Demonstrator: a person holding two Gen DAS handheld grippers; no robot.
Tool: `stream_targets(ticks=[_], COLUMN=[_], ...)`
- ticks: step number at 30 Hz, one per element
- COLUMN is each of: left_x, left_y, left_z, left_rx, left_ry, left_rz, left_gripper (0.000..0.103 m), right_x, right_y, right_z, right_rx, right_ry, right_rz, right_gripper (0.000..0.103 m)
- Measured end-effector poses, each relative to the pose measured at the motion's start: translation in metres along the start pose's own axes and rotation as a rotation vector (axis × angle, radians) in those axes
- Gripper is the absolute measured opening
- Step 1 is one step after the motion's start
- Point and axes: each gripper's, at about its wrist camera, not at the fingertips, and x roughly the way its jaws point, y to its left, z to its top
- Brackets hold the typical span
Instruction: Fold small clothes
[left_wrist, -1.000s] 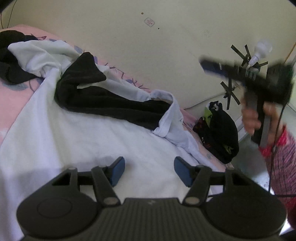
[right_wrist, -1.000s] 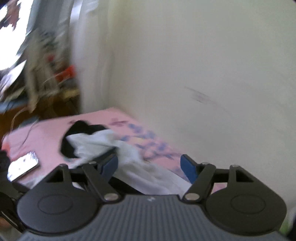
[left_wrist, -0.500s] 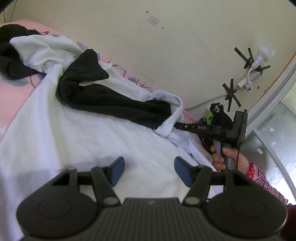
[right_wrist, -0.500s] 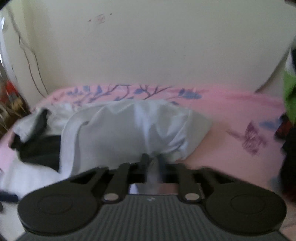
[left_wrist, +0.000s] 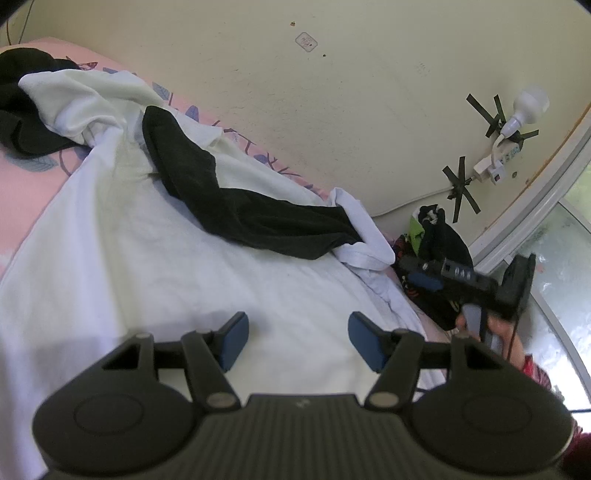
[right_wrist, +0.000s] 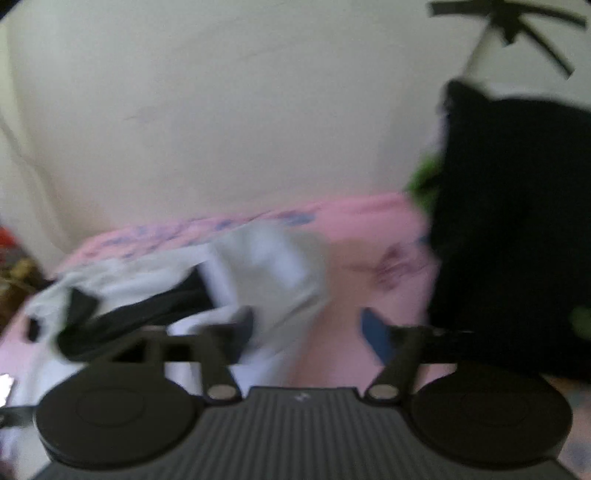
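Black garment (left_wrist: 258, 218): limp, dark, creased; lies on the white shirt (left_wrist: 147, 266) spread over the bed (left_wrist: 22, 184), long axis slanting from upper left down to lower right, near the wall. Your left gripper (left_wrist: 297, 341): fingers parted, empty, over the white shirt. Your right gripper (right_wrist: 306, 328): fingers just reopened, nothing between them, by the shirt's edge.

We see the left wrist view sharp and evenly lit by soft daylight from the window (left_wrist: 569, 236) at right, with a faint shadow on the white cloth (left_wrist: 147, 258) just ahead of the tool. Fisheye bending curves the wall (left_wrist: 332, 92) and darkens the corners. The right wrist view is dimmer, washed out and heavily smeared by motion, so we cannot make out edges.
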Motion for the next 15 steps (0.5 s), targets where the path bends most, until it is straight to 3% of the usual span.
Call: stream_targets(ticks=[1, 2, 3, 4, 7, 11, 12, 13, 14, 15], left_x=[0.0, 0.0, 0.0, 0.0, -0.001, -0.001, -0.001, -0.001, -0.001, -0.001], left_y=[0.0, 0.0, 0.0, 0.0, 0.0, 0.0, 0.001, 0.001, 0.001, 0.001], left_z=[0.0, 0.0, 0.0, 0.0, -0.001, -0.001, -0.001, -0.001, -0.001, -0.001], left_rx=[0.0, 0.0, 0.001, 0.0, 0.005, 0.009, 0.009, 0.01, 0.011, 0.012], left_ry=[0.0, 0.0, 0.0, 0.0, -0.001, 0.002, 0.002, 0.002, 0.001, 0.001], left_rz=[0.0, 0.0, 0.0, 0.0, -0.001, -0.005, -0.006, -0.007, -0.006, -0.006], left_gripper=[0.061, 0.061, 0.061, 0.061, 0.061, 0.061, 0.061, 0.062, 0.062, 0.063], right_x=[0.005, 0.01, 0.012, 0.008, -0.017, -0.034, -0.035, -0.038, -0.043, -0.051], right_y=[0.009, 0.016, 0.022, 0.024, 0.013, 0.0, 0.002, 0.006, 0.009, 0.01], right_z=[-0.009, -0.015, -0.02, -0.024, -0.021, -0.037, -0.039, -0.039, -0.036, -0.032], right_rx=[-0.026, -0.063, -0.093, -0.107, -0.103, -0.175, -0.218, -0.255, -0.27, -0.275], right_ry=[0.025, 0.053, 0.073, 0.051, -0.01, 0.095, 0.08, 0.079, 0.048, -0.006], right_rz=[0.009, -0.004, -0.027, -0.046, -0.132, -0.165, -0.178, -0.208, -0.223, -0.225], right_gripper=[0.061, 0.027, 0.003, 0.0, 0.0, 0.0, 0.0, 0.013, 0.044, 0.057])
